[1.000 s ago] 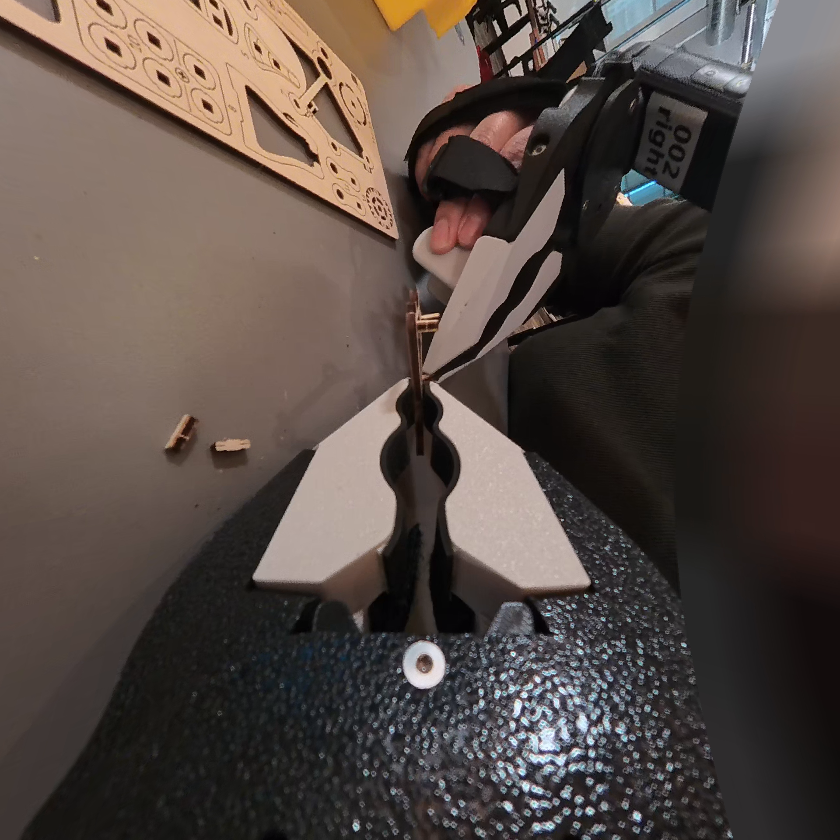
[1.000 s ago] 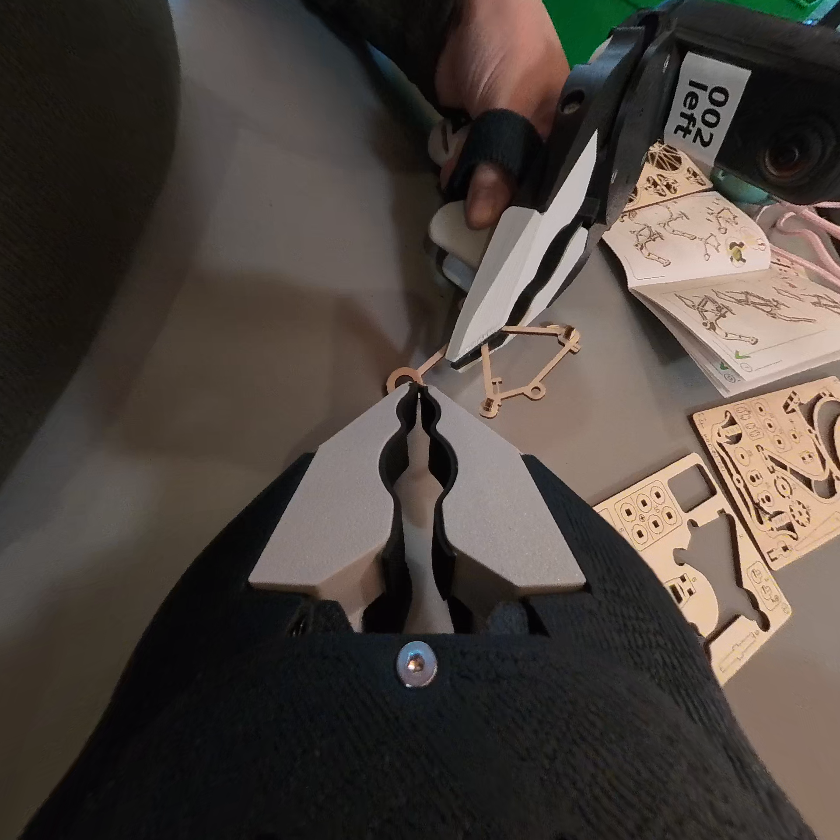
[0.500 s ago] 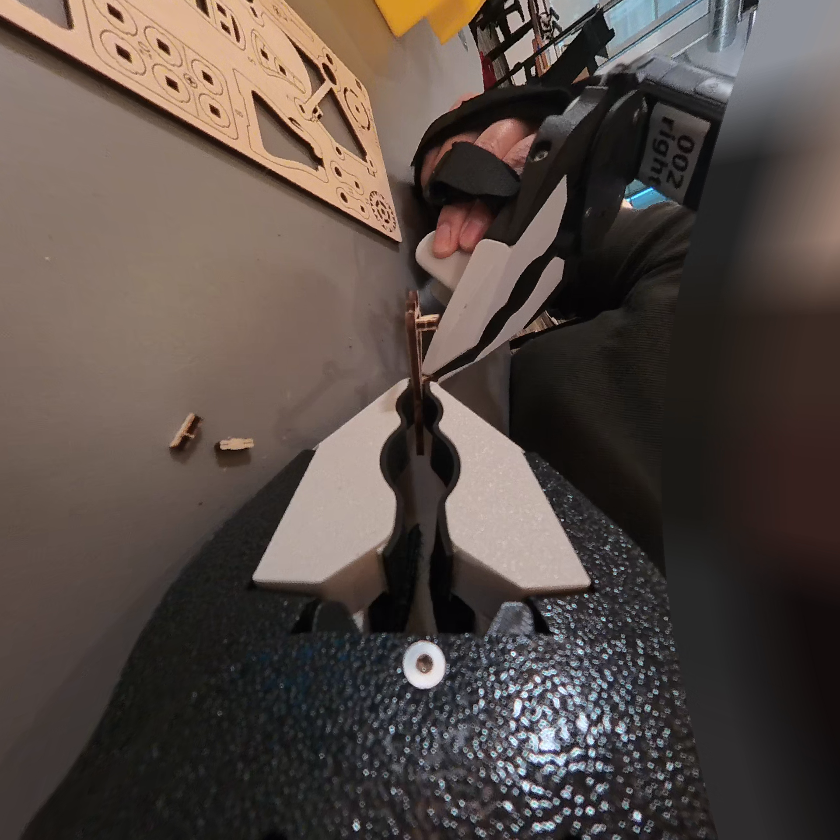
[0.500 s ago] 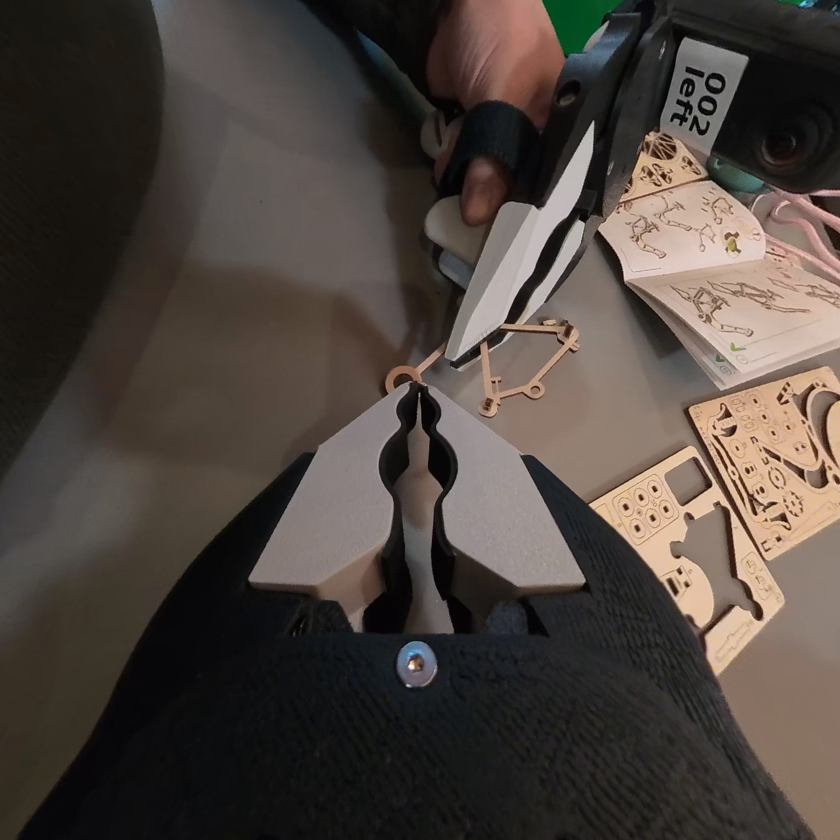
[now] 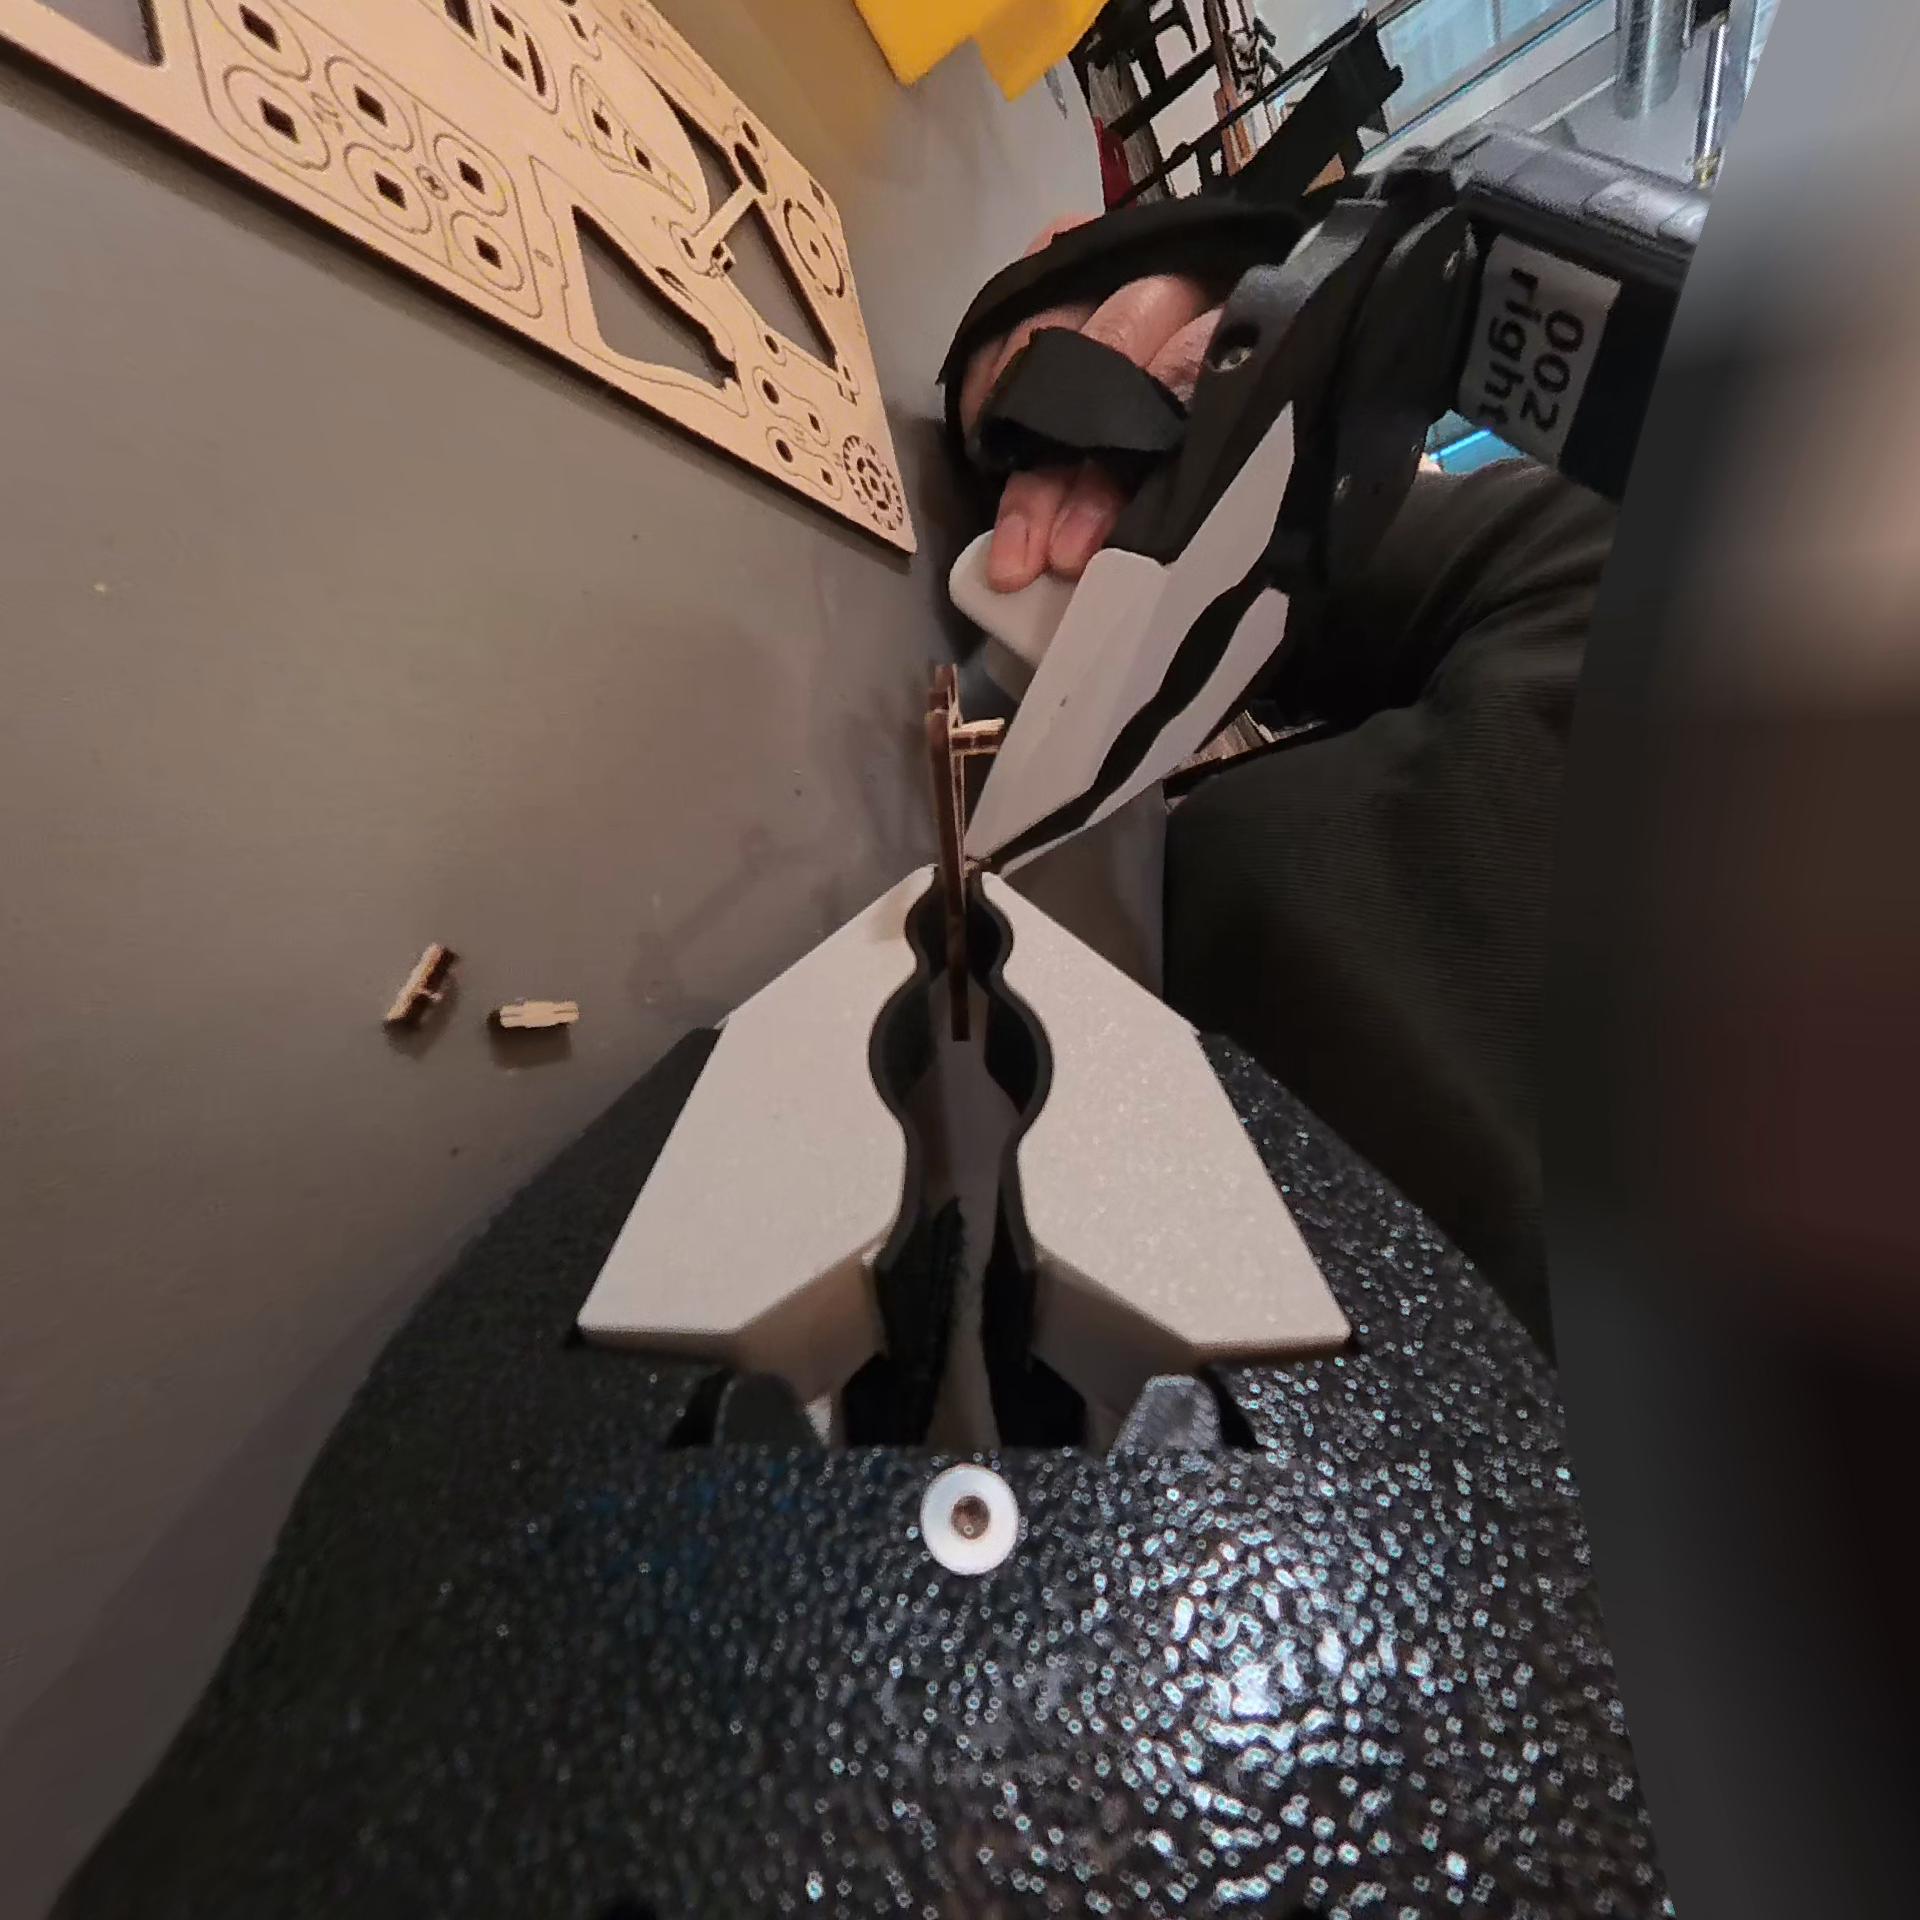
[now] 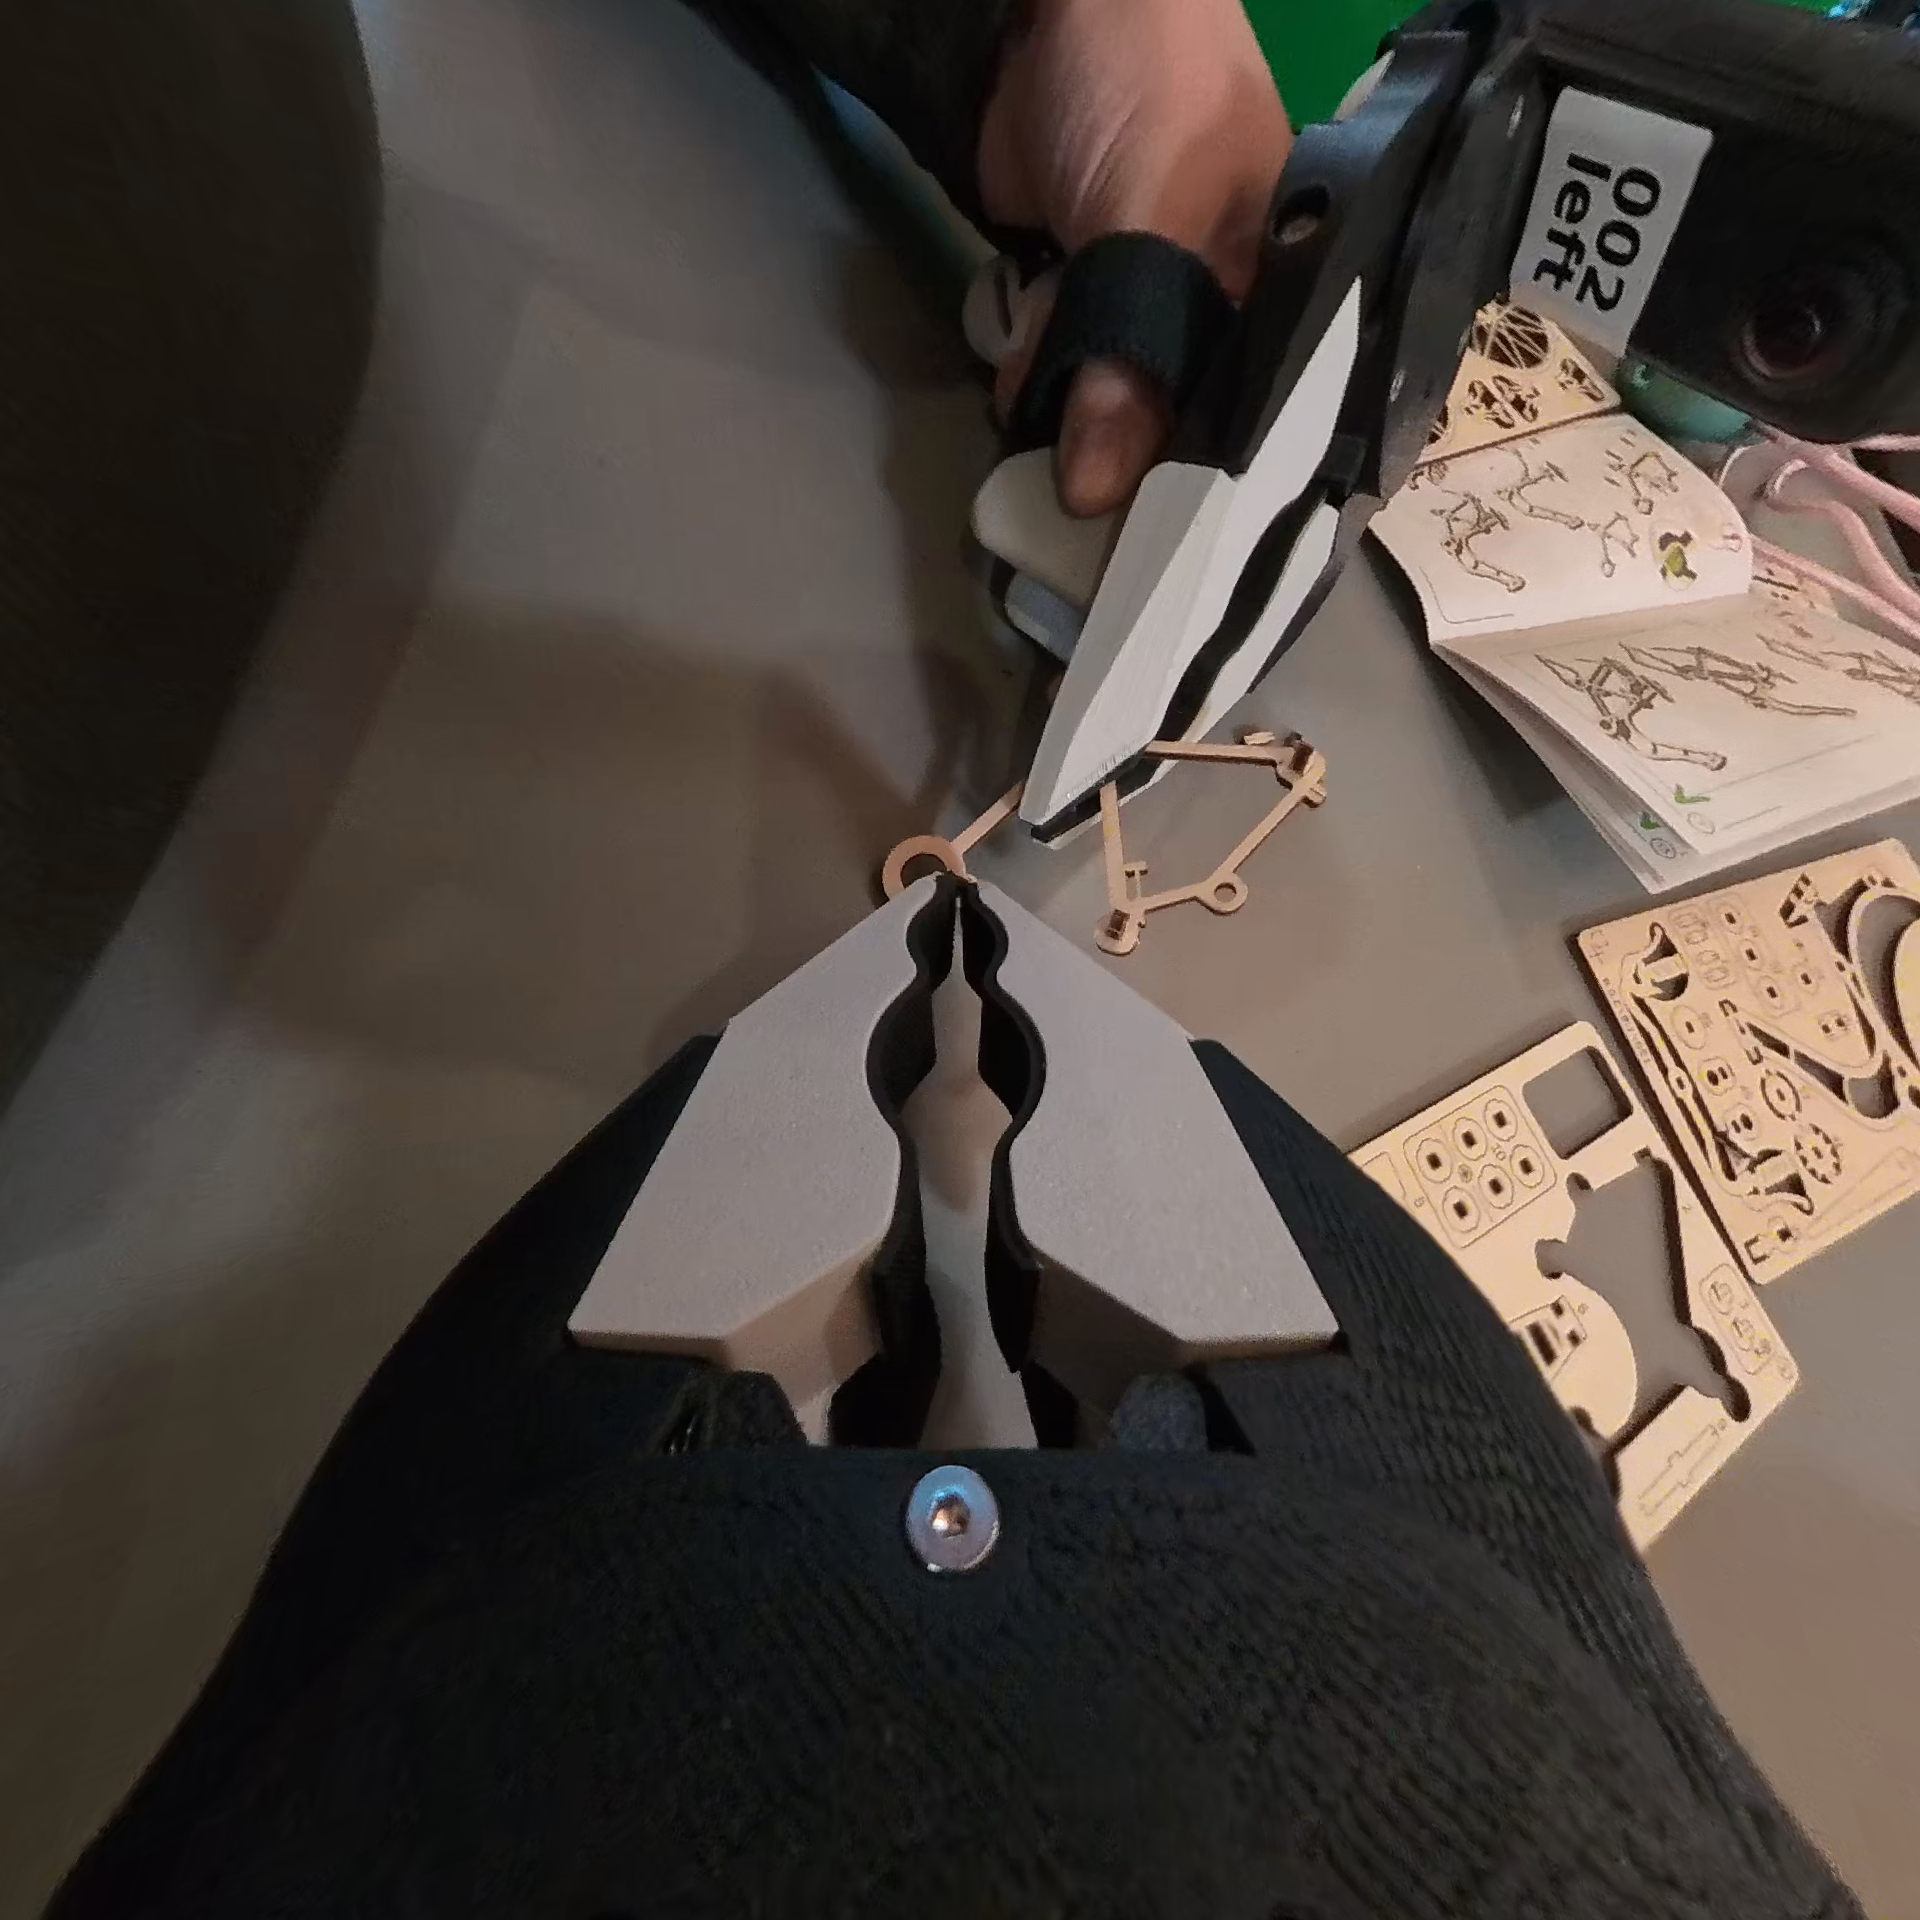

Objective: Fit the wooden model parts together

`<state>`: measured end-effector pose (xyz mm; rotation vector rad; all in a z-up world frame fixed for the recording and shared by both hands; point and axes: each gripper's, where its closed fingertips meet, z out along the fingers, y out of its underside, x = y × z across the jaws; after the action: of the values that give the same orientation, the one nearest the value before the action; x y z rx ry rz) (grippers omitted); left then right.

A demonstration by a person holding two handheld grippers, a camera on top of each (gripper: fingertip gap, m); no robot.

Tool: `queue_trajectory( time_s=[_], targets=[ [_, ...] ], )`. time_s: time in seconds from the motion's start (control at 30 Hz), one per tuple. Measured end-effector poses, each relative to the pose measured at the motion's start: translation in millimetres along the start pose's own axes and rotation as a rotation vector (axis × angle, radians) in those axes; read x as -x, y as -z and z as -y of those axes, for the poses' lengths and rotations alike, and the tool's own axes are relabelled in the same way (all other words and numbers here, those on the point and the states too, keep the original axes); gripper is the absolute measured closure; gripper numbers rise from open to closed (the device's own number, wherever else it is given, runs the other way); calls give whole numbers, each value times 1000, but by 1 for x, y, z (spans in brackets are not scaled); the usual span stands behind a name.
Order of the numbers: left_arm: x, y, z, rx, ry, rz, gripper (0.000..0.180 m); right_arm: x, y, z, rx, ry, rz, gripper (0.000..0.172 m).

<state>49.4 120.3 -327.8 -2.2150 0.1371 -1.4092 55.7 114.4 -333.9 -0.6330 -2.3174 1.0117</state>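
Observation:
My left gripper (image 5: pixel 954 883) is shut on a thin wooden frame (image 5: pixel 948 790), which it holds edge-on and upright. The right wrist view shows the same grasp: the left gripper (image 6: pixel 1070 821) clamps one strut of the frame (image 6: pixel 1262 831) just above the grey table (image 6: pixel 1351 987). My right gripper (image 6: pixel 951 883) is shut, with a tiny wooden peg (image 6: pixel 967 880) at its tips, pressed against the frame's ring end (image 6: pixel 920 864). In the left wrist view the right gripper (image 5: pixel 982 857) meets the frame from the right.
Two small loose wooden pegs (image 5: pixel 421 985) (image 5: pixel 535 1015) lie on the table. A laser-cut sheet (image 5: pixel 468 187) lies behind them. Two part sheets (image 6: pixel 1558 1247) (image 6: pixel 1787 1039) and an open instruction booklet (image 6: pixel 1662 644) lie to the right. A person's dark sleeve (image 5: pixel 1371 935) is close by. The grippers are tip to tip, or close to it.
Almost nothing has changed. Both grippers stay shut and hold their places at the frame, with only slight shifts of the views.

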Motion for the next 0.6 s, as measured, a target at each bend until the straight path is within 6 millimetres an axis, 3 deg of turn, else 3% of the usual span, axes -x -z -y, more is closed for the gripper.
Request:
queue_trajectory(
  time_s=[0.6],
  targets=[
    [-2,3,4,-30,7,-23,180,-2,0,3,41,146,-106,172]
  ],
)
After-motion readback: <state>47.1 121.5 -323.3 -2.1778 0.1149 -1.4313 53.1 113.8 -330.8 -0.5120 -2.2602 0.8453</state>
